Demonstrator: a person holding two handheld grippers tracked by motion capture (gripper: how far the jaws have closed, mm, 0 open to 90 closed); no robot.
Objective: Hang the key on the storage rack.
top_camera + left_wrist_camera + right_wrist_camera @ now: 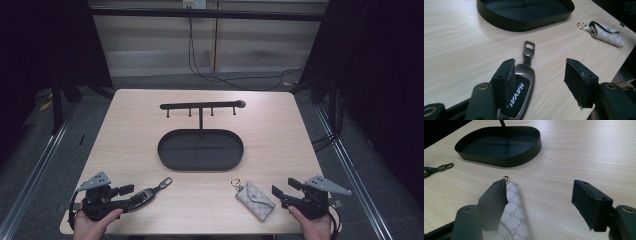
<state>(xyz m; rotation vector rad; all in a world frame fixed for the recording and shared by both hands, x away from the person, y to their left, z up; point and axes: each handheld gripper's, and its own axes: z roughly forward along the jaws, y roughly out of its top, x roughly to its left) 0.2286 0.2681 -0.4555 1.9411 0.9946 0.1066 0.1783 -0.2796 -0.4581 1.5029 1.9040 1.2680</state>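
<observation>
Jaws stand apart and empty on both sides: the left gripper hovers low with the car key lying on the surface beside its left jaw, and the right gripper sits just beside the patterned key pouch. That key looks hard, smooth and likely slippery, so I'd pinch it across its flat body rather than by the thin metal loop. The pouch looks soft and light and should squash under a mid-body grip, with the black tray and hook rack waiting beyond.
</observation>
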